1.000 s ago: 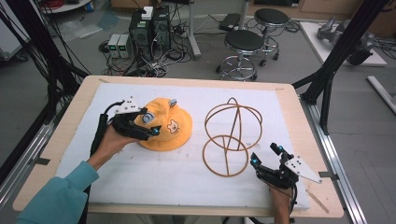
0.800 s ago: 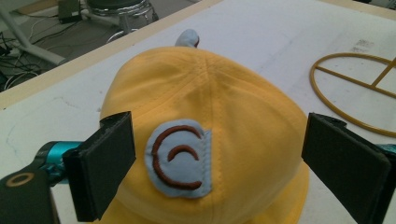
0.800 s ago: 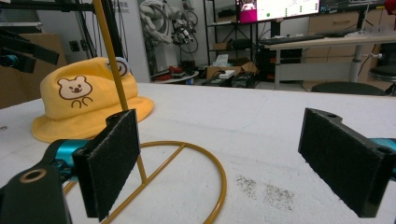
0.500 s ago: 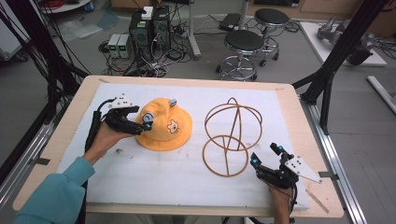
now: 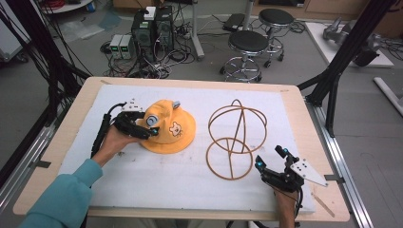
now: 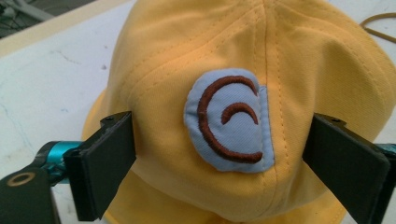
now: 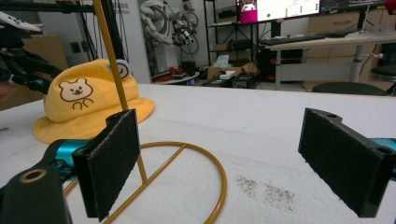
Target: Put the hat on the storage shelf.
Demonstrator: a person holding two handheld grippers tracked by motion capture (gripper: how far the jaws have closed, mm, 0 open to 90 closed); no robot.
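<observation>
Yellow hat (image 5: 170, 132) sits crown-up, bear patch facing me; my left gripper (image 5: 142, 127) gapes around its crown, brim partly hidden. Right gripper (image 5: 272, 161) open, empty.

Most of the white mat (image 5: 157, 183) was bare, so the whole near strip between the two hands was easy to cross. The yellow hat (image 5: 170, 133) blocked the left-centre, with the left gripper (image 5: 142, 127) right up against its crown, jaws spread on either side of the blue ear patch (image 6: 229, 122). The wire hat stand (image 5: 236, 137) stood in the middle-right, its base ring just ahead of the wide-open right gripper (image 5: 272, 160). There was a bare gap between hat and stand.
</observation>
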